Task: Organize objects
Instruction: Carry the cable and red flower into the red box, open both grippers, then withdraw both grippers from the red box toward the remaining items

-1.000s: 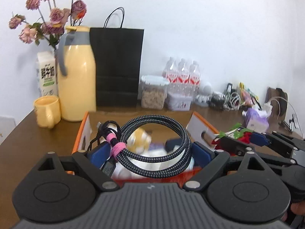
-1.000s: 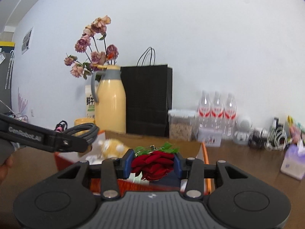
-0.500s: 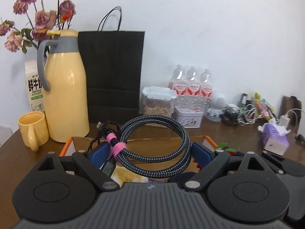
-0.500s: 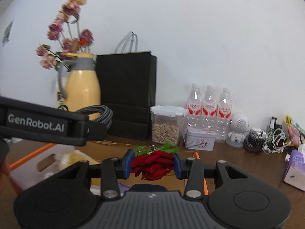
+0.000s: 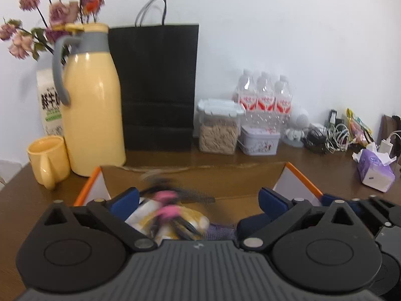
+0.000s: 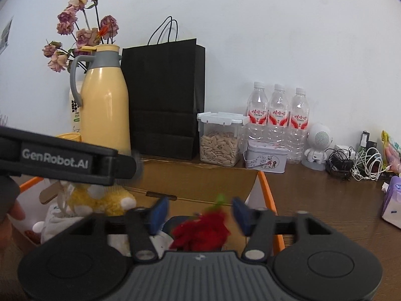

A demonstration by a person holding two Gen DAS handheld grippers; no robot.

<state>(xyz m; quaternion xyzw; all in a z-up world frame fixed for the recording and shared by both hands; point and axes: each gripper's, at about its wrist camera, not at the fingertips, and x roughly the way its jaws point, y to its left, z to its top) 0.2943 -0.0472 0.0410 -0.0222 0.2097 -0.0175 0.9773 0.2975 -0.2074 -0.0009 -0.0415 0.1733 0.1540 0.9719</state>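
Observation:
An open cardboard box with an orange rim [image 5: 303, 178] [image 6: 269, 195] lies under both grippers. My left gripper [image 5: 198, 198] is over it with jaws opening wide. The black braided cable coil with a pink strap [image 5: 170, 207] is blurred and loose below the blue pads [image 5: 125, 198], touching neither. My right gripper [image 6: 200, 212] is also opening. A red chilli bunch with green leaves [image 6: 203, 230] is blurred between and below its pads [image 6: 159, 210], free of both. A yellow plush toy [image 6: 100, 198] and white soft things lie in the box. The left gripper's arm [image 6: 75, 160] crosses the right wrist view.
Behind the box stand a yellow jug [image 5: 90, 105], a yellow mug [image 5: 48, 159], a black paper bag [image 5: 155, 87], a seed container [image 5: 219, 130], a tin [image 5: 259, 140] and three water bottles [image 5: 265, 100]. A purple tissue pack [image 5: 374, 170] and tangled cables [image 5: 330, 138] lie at the right.
Both grippers have opened and let go. The cable coil has dropped out of the left jaws and the red chilli bunch out of the right jaws, both toward the box.

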